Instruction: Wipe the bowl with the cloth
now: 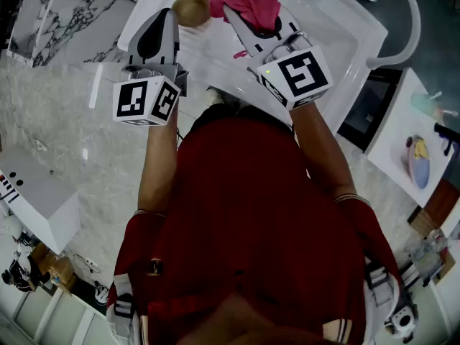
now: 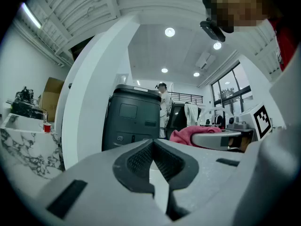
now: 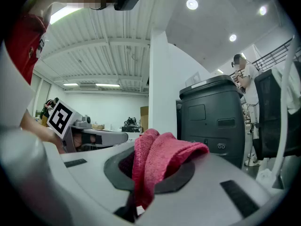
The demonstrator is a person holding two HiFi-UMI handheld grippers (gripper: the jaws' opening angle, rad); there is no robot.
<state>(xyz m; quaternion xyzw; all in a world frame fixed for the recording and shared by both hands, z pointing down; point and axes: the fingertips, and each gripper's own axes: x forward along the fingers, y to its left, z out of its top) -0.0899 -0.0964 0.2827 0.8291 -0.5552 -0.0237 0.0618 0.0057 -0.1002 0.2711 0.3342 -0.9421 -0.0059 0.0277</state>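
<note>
A small brown bowl (image 1: 191, 8) sits on the white table (image 1: 338, 42). In the head view my left gripper (image 1: 167, 14) points at the table just left of the bowl, apart from it. In its own view the left gripper (image 2: 153, 142) is shut with nothing between the pads, and the bowl is out of sight. The right gripper (image 1: 231, 11) is shut on the pink cloth (image 1: 248, 2), held up to the right of the bowl. In the right gripper view the cloth (image 3: 157, 161) bulges out between the jaws of that gripper (image 3: 150, 147).
Beyond the table stand a dark grey bin (image 2: 131, 121) and a white pillar (image 3: 162, 88), with a person (image 2: 162, 92) behind them. To the right is a white side table with a dish (image 1: 418, 157). A white box (image 1: 36, 196) lies on the marble floor at left.
</note>
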